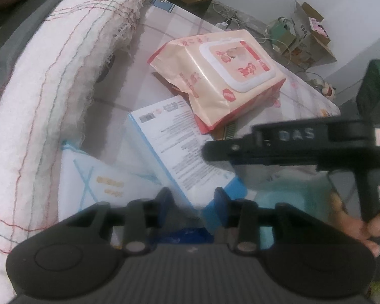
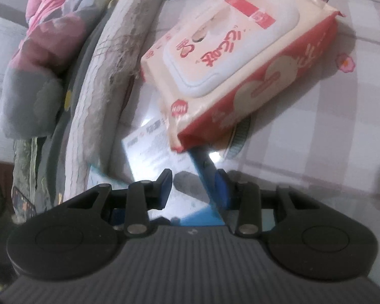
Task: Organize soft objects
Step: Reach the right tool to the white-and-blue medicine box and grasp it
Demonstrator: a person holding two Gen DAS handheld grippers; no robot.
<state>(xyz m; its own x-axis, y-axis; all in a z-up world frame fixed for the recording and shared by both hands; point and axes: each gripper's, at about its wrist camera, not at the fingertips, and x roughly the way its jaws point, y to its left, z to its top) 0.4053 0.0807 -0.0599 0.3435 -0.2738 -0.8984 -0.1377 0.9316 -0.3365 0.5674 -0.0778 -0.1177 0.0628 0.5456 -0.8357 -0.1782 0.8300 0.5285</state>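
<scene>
Both hand-held grippers, left and right, pinch the blue-edged pack, which likely needs a level joint lift.

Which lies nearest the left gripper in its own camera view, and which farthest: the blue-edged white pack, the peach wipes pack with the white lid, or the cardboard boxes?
1. Blue-edged white pack, between the left gripper fingers.
2. Peach wipes pack with white lid, centre, behind it.
3. Cardboard boxes, upper right, beyond the bed.
</scene>
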